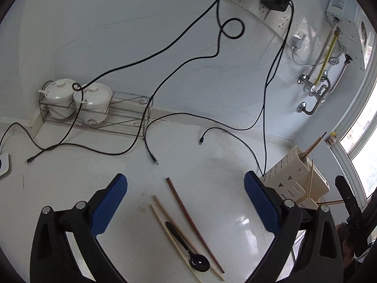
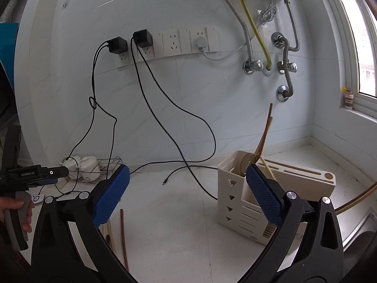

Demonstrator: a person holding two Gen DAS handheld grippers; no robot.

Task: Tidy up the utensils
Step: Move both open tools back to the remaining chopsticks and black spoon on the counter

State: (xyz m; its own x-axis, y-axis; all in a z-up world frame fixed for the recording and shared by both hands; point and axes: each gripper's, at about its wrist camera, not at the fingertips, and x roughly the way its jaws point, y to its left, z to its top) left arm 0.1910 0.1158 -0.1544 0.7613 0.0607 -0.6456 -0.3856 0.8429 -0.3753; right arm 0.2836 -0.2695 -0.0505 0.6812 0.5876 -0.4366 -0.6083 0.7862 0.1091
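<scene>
Lower centre, on speckled white counter (image 1: 207, 155): glossy black spoon (image 1: 188, 251), dark brown chopstick (image 1: 193, 224), two pale chopsticks (image 1: 165, 214). Right: cream slotted utensil holder (image 1: 289, 176); black cables (image 1: 165, 80) behind. Left hand-held gripper (image 1: 186, 200) and right hand-held gripper (image 2: 188, 195) gaping, empty, blue ribbed pads. "GenRobot.AI" legible at left edge.

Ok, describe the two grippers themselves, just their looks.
Both look alike. The left gripper and right gripper each have black plastic arms with triangular cut-outs and silver rivets at the pivots, ending in blue pads with a fine knurled texture. Seen from the right wrist, the left one carries small white lettering on its black body and has a grey handle.
</scene>
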